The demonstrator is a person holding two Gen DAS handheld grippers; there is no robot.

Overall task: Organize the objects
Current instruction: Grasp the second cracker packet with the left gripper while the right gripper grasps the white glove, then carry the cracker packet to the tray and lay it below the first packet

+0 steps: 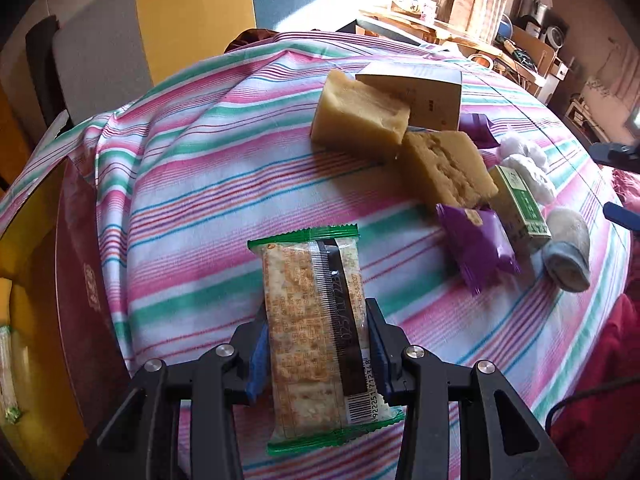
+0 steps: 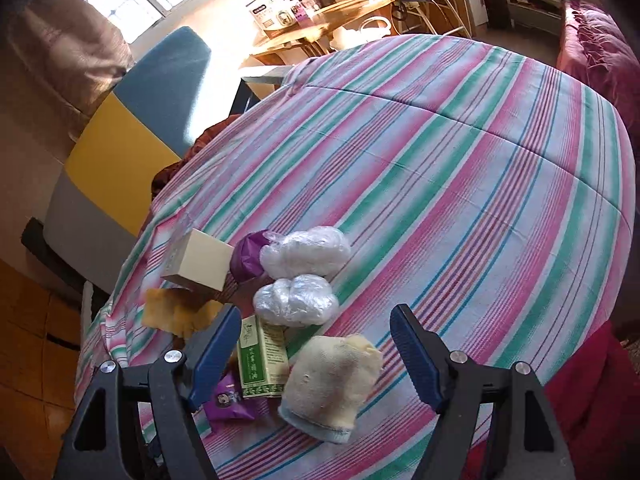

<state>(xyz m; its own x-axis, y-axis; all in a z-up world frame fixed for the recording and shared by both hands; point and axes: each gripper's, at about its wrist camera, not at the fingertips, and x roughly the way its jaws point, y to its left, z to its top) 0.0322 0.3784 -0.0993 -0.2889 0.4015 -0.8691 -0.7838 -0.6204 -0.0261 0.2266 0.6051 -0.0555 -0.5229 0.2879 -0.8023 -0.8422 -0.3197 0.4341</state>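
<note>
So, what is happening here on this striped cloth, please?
A person is sorting small items on a table with a striped cloth, one handheld gripper in each hand. The left gripper is shut on a green-edged cracker packet. The right gripper is open above a rolled sock and a green box, holding nothing. Yellow sponge blocks, purple snack packets, a beige carton and two plastic-wrapped white bundles lie in a loose pile.
</note>
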